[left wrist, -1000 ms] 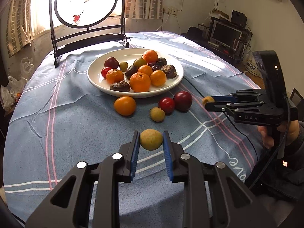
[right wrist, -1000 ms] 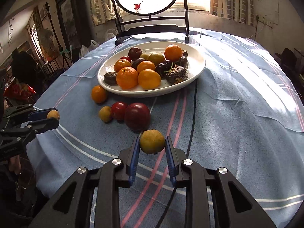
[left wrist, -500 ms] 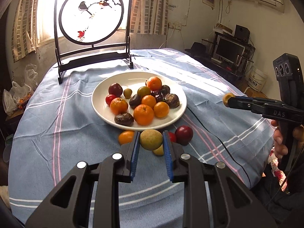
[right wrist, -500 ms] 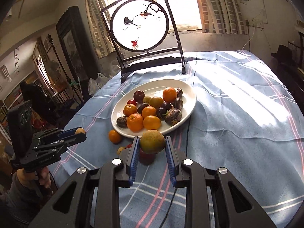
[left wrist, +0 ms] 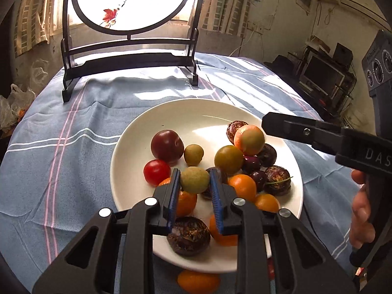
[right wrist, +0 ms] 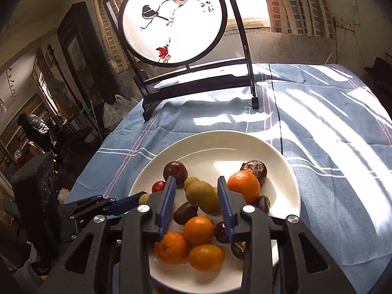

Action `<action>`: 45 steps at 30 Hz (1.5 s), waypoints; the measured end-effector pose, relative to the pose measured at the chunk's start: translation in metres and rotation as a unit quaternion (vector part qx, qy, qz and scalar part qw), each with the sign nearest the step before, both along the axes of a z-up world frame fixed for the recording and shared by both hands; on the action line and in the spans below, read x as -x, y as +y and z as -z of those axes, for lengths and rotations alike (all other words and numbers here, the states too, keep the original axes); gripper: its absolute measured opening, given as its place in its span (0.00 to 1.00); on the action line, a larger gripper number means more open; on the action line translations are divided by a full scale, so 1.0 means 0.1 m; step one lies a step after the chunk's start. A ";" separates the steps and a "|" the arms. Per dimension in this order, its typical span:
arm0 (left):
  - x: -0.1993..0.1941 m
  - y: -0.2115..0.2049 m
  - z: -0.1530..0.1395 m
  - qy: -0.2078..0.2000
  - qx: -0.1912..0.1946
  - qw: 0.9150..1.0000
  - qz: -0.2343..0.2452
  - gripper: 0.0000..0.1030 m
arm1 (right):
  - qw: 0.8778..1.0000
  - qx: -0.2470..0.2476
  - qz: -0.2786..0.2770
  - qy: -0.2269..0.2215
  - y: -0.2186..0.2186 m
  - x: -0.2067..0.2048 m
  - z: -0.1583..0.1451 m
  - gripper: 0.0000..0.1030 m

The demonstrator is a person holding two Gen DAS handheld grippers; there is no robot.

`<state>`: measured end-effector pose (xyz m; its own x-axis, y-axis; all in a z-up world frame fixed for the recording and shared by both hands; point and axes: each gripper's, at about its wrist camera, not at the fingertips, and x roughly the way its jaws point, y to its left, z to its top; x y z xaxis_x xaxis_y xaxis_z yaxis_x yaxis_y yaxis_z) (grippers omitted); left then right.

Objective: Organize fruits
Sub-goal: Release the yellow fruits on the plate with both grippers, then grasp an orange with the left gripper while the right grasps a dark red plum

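A white plate (left wrist: 137, 144) on the blue cloth holds several oranges, plums, passion fruits and small green fruits. My left gripper (left wrist: 194, 182) is shut on a small green-yellow fruit (left wrist: 194, 180) and holds it over the plate's near left side. My right gripper (right wrist: 197, 197) is open over the plate (right wrist: 220, 144); a green-yellow fruit (right wrist: 203, 196) sits loose between its fingers among the pile. In the left wrist view the right gripper (left wrist: 267, 123) shows side-on above an orange-green fruit (left wrist: 249, 140).
A dark wooden stand with a round bird painting (right wrist: 171, 19) stands at the table's far side. An orange (left wrist: 198, 281) lies on the cloth just before the plate. A black cable (right wrist: 278, 112) runs over the cloth.
Both grippers moved forward from the table's front to over the plate. The right gripper's fingers have spread and its fruit now lies loose on the pile. The left still grips its fruit.
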<state>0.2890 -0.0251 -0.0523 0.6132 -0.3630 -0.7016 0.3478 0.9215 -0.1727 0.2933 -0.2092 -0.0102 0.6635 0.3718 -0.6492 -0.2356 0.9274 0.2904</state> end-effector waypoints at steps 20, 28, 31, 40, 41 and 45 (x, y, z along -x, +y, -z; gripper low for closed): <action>0.78 0.16 0.39 0.023 -0.082 0.995 0.058 0.57 | 1.000 -0.022 -0.009 0.012 -0.55 1.62 0.47 0.54; 0.93 -0.03 0.42 0.033 -0.095 0.992 0.073 0.38 | 0.997 0.070 -0.031 0.031 -0.28 1.60 0.62 0.54; 1.13 0.03 0.34 0.026 -0.071 0.994 0.075 0.38 | 0.994 0.087 -0.056 0.026 -0.09 1.56 0.64 0.54; 1.42 0.23 0.25 0.020 -0.038 0.997 0.067 0.38 | 0.993 0.078 -0.064 0.054 0.05 1.29 0.77 0.37; 1.42 0.25 0.26 0.022 -0.034 0.997 0.063 0.38 | 0.994 0.074 -0.062 0.056 0.04 1.29 0.77 0.36; 1.44 0.33 0.26 0.025 -0.017 0.998 0.051 0.38 | 0.995 0.061 -0.059 0.055 -0.02 1.42 0.72 0.36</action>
<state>0.1449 0.0080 -0.0780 0.5379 -0.3973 -0.7435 0.4322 0.8872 -0.1614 0.1509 -0.2111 -0.0825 0.5425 0.3569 -0.7605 -0.3183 0.9251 0.2071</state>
